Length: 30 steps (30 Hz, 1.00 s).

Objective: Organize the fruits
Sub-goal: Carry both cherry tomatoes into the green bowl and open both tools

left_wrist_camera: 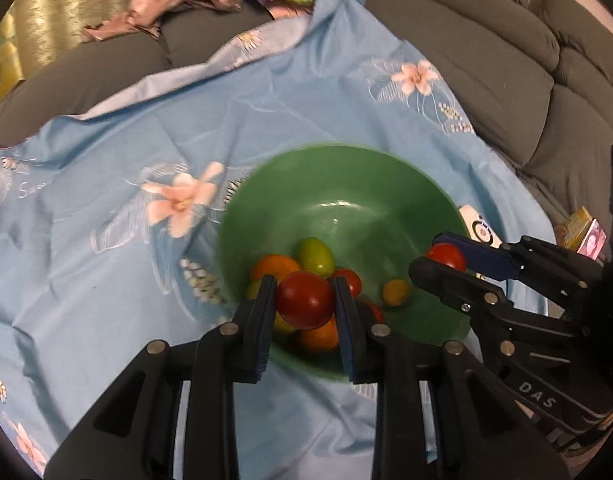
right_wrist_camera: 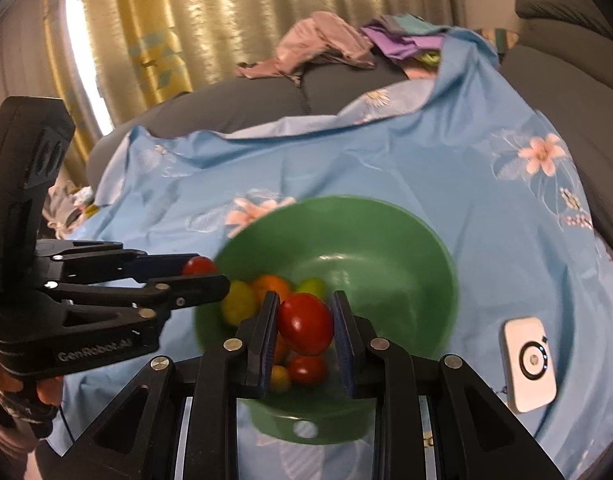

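Above the bowl (left_wrist_camera: 266,184), left gripper (left_wrist_camera: 305,300) and right gripper (right_wrist_camera: 305,324) each pinch a seemingly red tomato.

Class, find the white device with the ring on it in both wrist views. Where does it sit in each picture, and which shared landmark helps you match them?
Left wrist view: the white device shows at right of centre, partly hidden behind the green bowl's far right rim.
Right wrist view: the white device lies at lower right, in full view on the blue floral cloth, apart from the bowl.
Shared landmark: the green bowl.
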{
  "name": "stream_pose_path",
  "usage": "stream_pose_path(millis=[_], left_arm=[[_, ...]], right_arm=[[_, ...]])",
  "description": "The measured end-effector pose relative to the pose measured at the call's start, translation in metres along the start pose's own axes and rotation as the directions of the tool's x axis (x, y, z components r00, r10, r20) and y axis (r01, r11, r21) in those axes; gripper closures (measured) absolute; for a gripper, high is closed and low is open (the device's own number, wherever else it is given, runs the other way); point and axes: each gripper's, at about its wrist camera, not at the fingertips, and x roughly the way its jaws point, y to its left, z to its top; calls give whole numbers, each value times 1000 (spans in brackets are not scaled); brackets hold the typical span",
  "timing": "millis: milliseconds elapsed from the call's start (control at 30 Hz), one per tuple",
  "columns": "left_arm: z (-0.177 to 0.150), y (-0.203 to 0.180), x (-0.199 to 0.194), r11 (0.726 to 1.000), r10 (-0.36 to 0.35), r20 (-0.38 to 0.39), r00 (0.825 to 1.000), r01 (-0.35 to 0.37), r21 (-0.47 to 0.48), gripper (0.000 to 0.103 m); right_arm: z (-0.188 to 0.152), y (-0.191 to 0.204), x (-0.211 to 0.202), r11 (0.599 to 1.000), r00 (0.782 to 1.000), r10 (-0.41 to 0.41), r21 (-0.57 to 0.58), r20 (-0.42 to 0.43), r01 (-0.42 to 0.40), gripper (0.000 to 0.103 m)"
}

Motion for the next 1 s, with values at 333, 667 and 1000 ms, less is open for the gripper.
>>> stream_pose_path(millis=[333,667,1000], left_arm=[[5,-19,32,998,27,-60,998,-23,60,74],[6,-22,43,995,64,-87,994,-57,79,74],[10,-20,30,994,93,-58,994,-89,65,47]], right_arm=[[-6,-21,11,999,999,-22,25,-38,23,75],[-6,-23,19,999,997,-41,23,-66,43,75],[-5,-26,14,996,995,-74,40,-73,77,75]])
